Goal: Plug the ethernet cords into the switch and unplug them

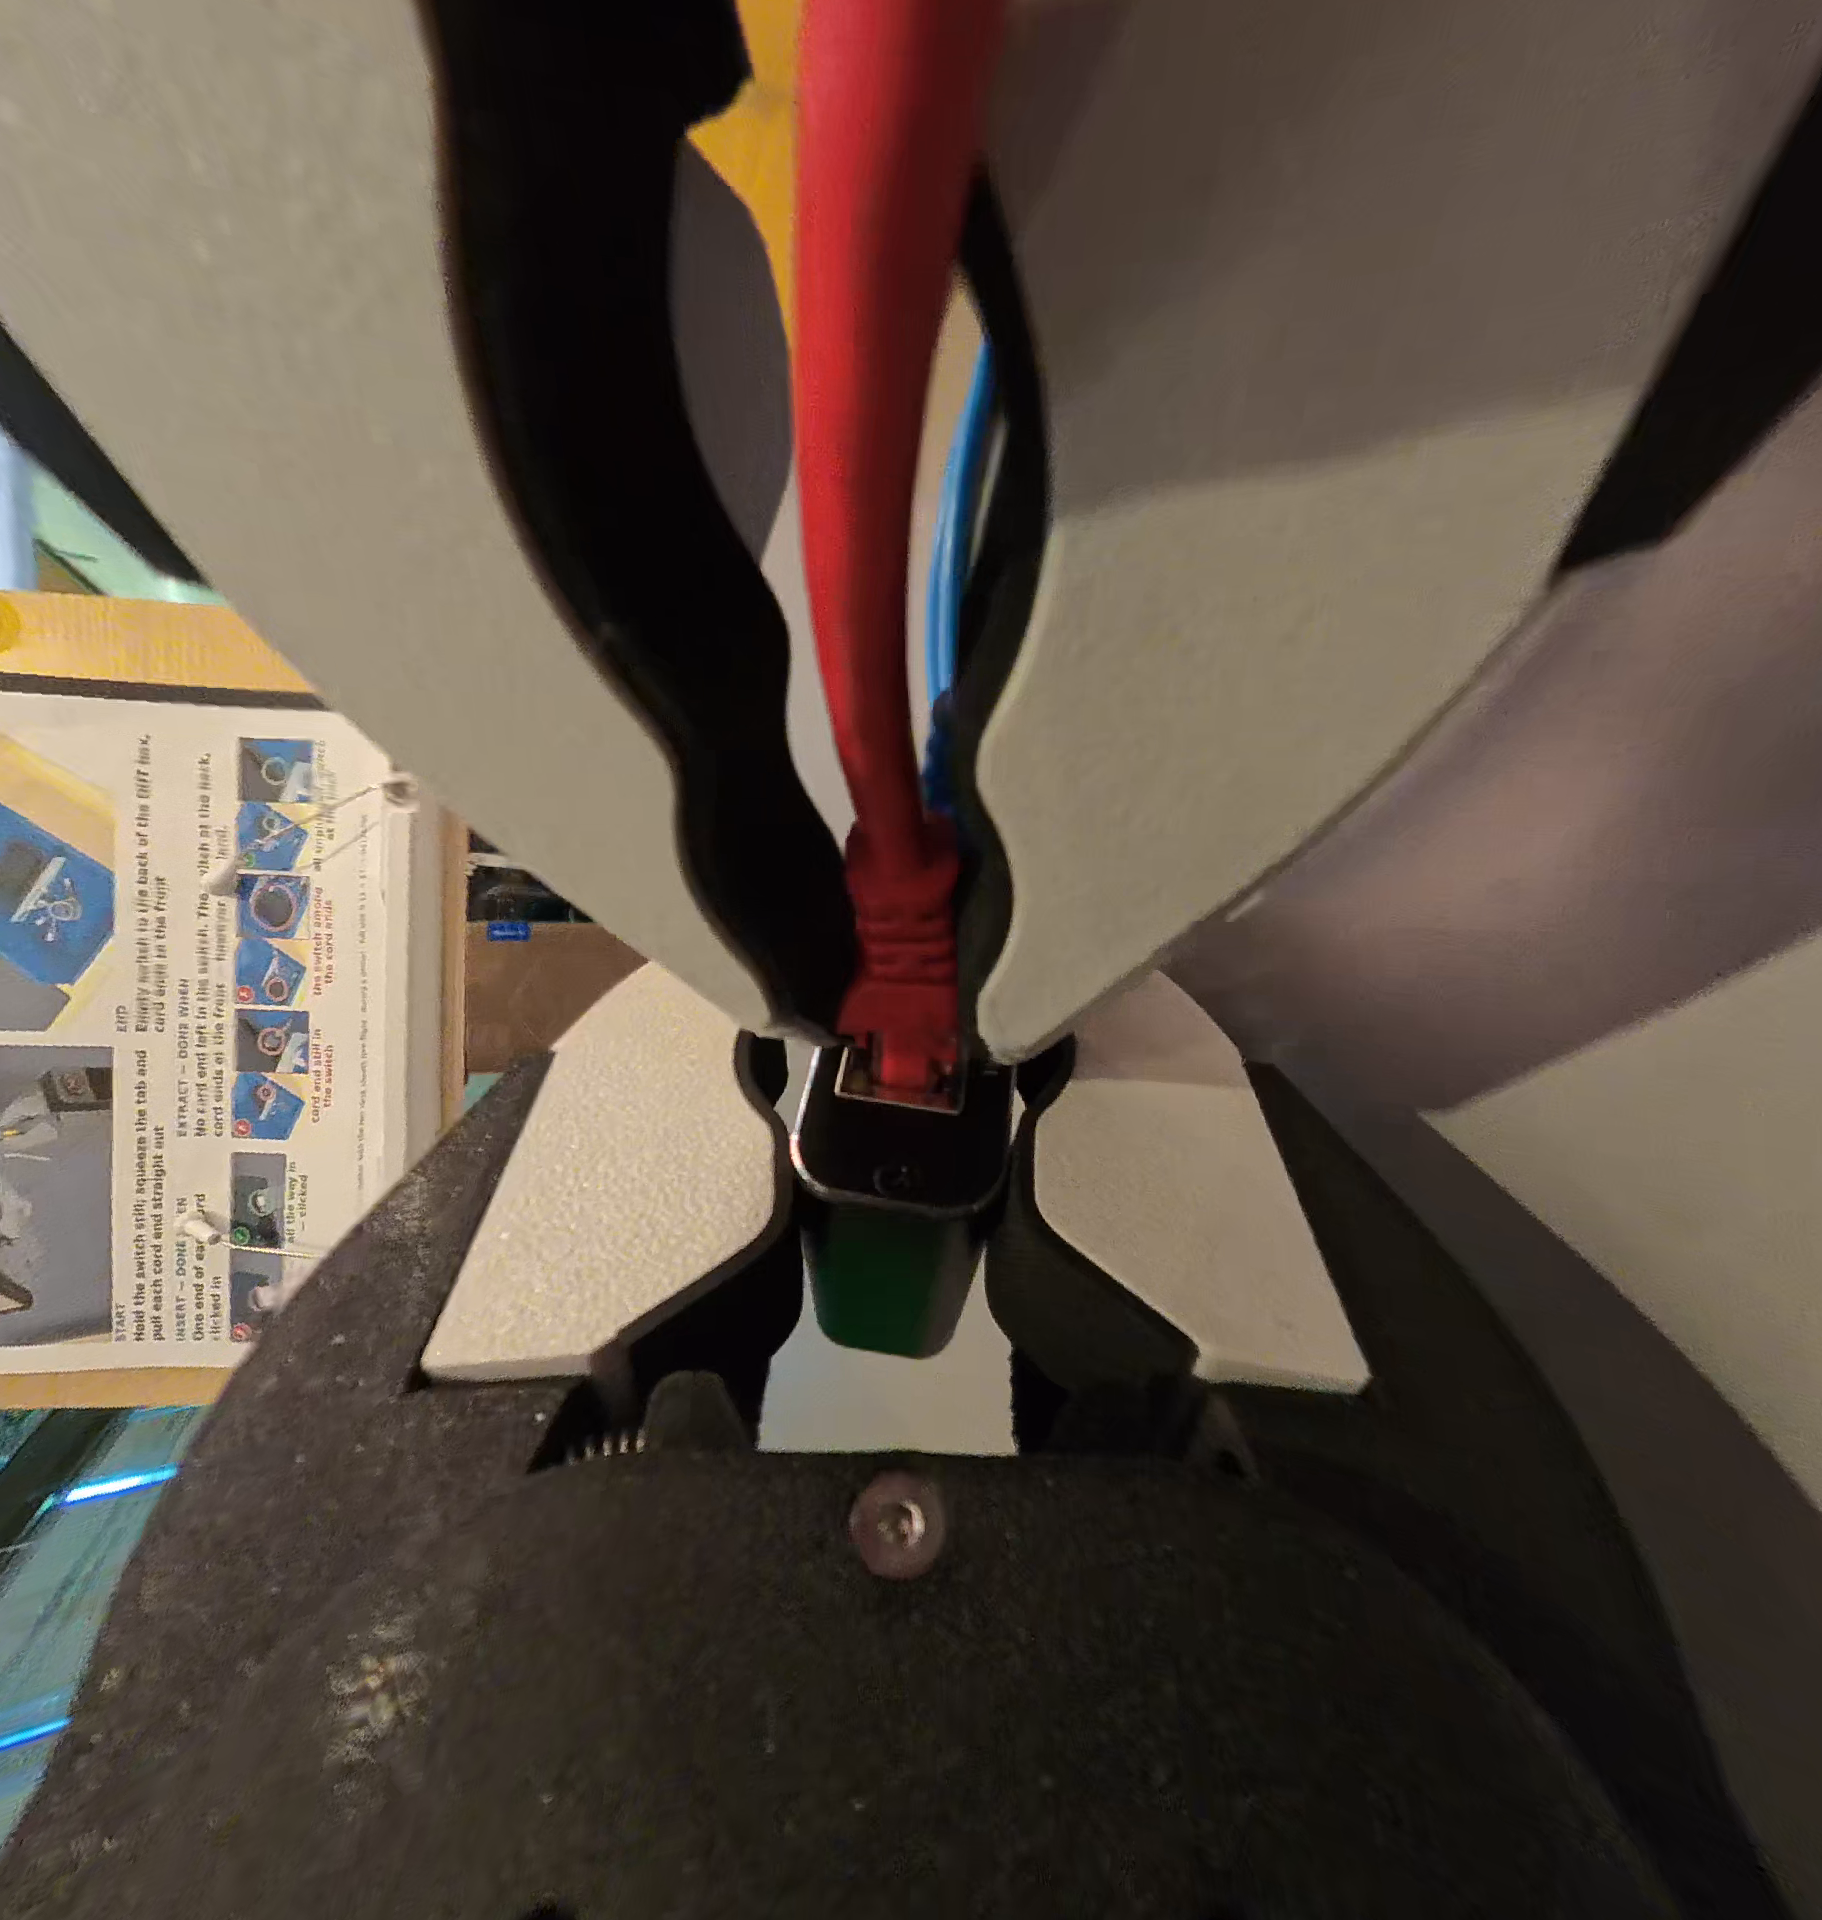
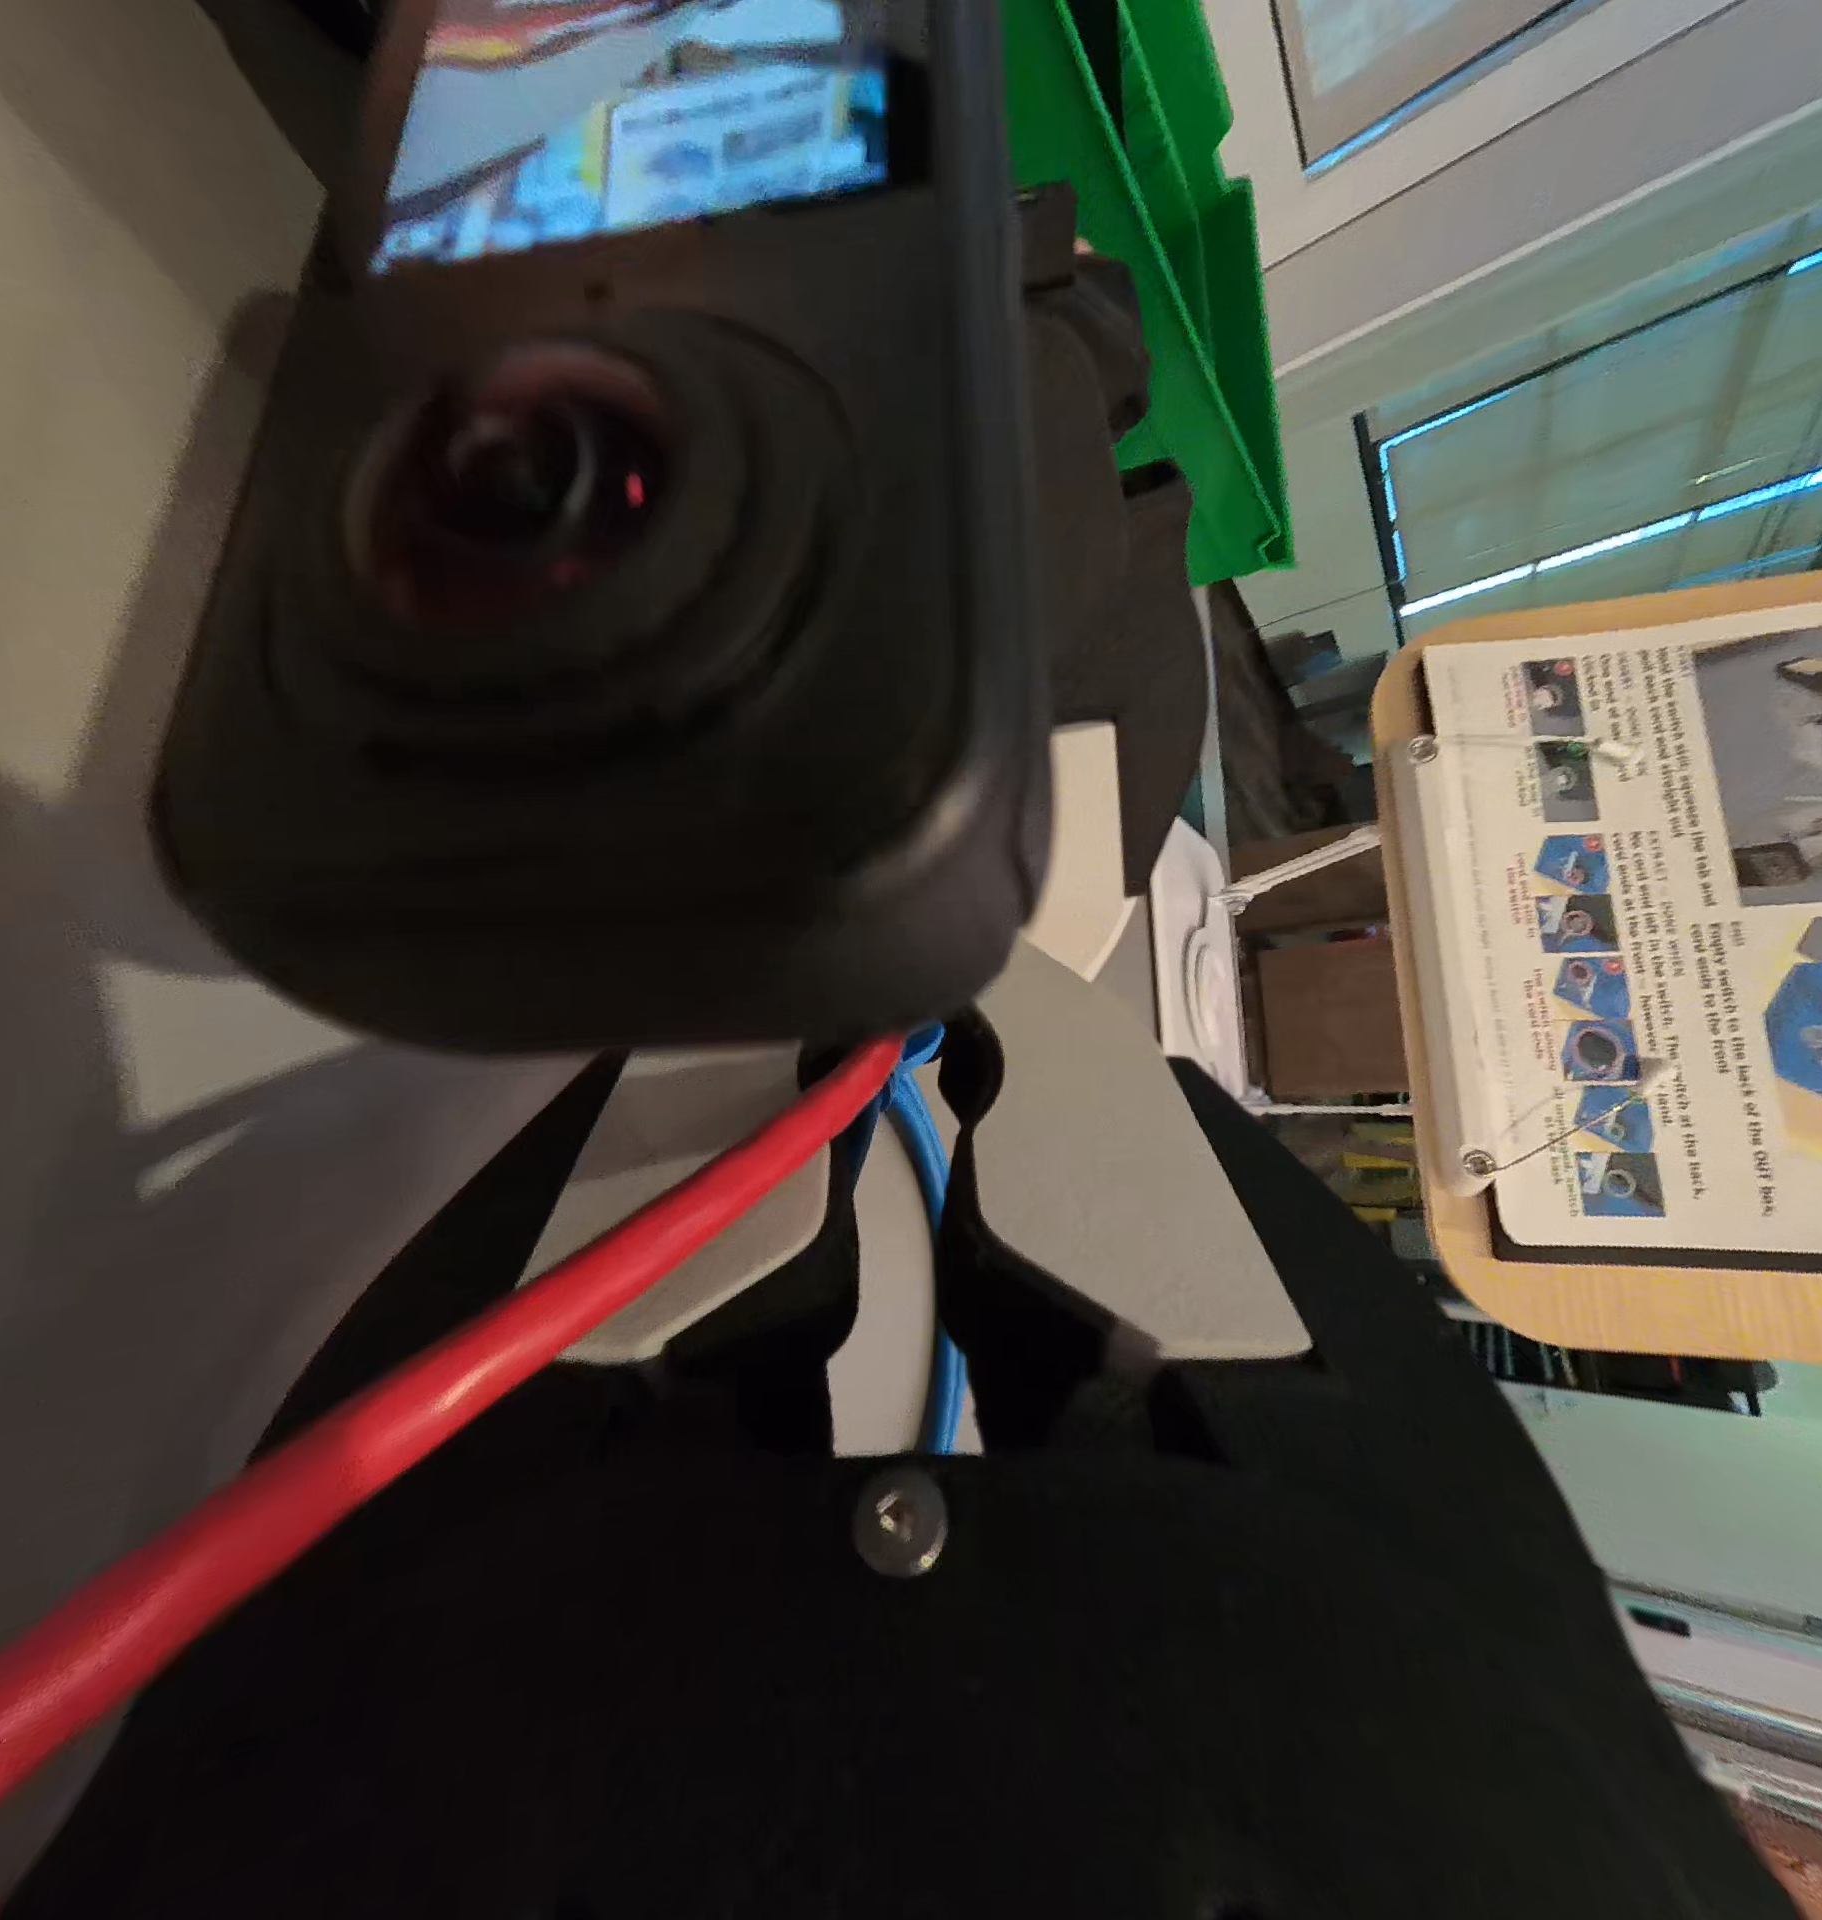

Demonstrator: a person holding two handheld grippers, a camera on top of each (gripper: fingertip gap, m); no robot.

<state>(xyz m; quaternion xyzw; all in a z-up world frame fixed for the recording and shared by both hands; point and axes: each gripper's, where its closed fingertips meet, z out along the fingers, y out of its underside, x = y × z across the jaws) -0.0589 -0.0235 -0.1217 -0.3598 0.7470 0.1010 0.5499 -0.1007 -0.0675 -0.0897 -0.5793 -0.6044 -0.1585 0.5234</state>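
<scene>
My left tongs point(image 1: 891, 1174) stand moderately open, with the black switch point(image 1: 896, 1153) clamped between their pads; the switch's narrow end face, with its metal-rimmed port, points away from me toward my other tongs. My right tongs point(image 1: 902, 997) come in from the opposite side, their jaws nearly together, closed on the ribbed boot of the red ethernet plug point(image 1: 902, 956), which sits in that port. The red cord point(image 1: 876, 468) runs straight back from the plug, in line with the switch's long axis, and a blue cord point(image 1: 964, 520) runs close beside it.

In the right wrist view, my right tongs' tips point(image 2: 902, 1049) and the plug are hidden behind the left tongs' black camera point(image 2: 595, 582), which fills the upper left and is blurred. Only the red cord point(image 2: 450, 1382) and blue cord point(image 2: 933, 1195) emerge there. I cannot tell whether the blue cord is pinched too. The switch's far body is cut off from sight.

An instruction sheet on a wooden board point(image 1: 190, 1039) stands at the left.
</scene>
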